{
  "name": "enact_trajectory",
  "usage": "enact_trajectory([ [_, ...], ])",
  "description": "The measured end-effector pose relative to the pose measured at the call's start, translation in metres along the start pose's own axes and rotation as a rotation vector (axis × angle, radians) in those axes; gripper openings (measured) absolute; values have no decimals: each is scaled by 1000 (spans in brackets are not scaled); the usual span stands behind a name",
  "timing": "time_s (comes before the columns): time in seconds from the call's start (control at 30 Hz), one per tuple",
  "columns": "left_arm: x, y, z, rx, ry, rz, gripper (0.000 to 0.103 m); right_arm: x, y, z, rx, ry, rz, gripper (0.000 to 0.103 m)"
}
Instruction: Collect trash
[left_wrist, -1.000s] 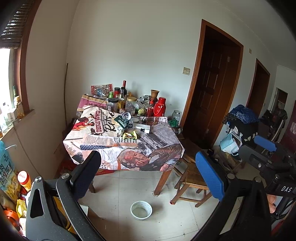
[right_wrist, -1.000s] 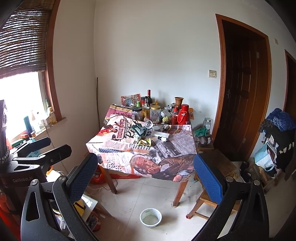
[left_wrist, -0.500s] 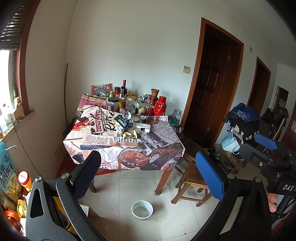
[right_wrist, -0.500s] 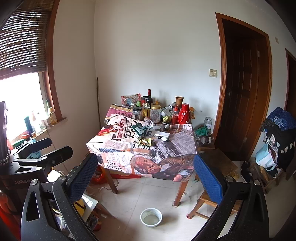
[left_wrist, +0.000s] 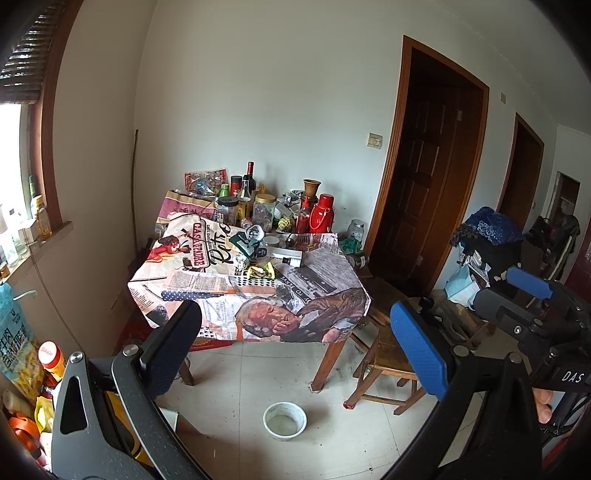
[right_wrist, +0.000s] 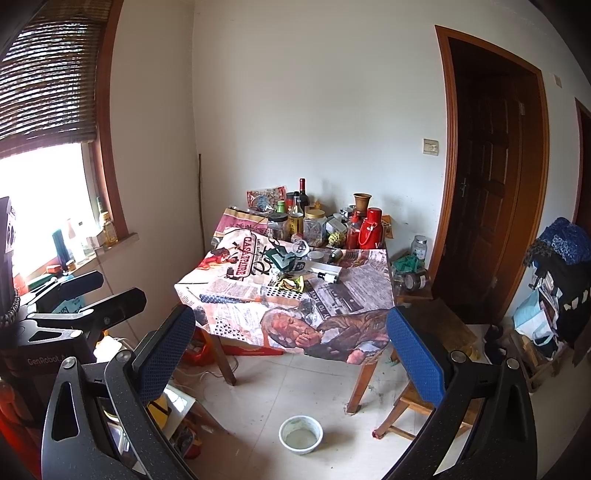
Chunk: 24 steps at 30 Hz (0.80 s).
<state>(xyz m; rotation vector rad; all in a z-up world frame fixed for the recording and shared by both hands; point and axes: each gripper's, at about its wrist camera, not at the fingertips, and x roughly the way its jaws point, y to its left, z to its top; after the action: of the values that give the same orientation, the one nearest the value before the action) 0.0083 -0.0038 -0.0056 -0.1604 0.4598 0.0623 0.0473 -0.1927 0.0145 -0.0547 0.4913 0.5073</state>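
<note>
Both tongs, left (left_wrist: 295, 339) and right (right_wrist: 291, 343), gape wide, empty. The table (right_wrist: 332, 295) stands well ahead. Wrappers (right_wrist: 291, 284) lie on it.

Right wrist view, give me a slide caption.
Open right gripper faces cluttered table; white bowl on floor below.

Daylight enters from the window (right_wrist: 44, 206) on the left, which is blown out to white in the right wrist view. The white wall (left_wrist: 280, 92) is evenly lit and the dark doorway (right_wrist: 487, 192) loses detail. Both fisheye views bow straight lines and vignette black at the corners. Focus is sharp throughout.
</note>
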Motion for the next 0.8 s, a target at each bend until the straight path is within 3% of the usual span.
enact_trajectory([
  [0.8,34,-36,7,-17,6,33,103,11,-56,0,24,3,34,103],
])
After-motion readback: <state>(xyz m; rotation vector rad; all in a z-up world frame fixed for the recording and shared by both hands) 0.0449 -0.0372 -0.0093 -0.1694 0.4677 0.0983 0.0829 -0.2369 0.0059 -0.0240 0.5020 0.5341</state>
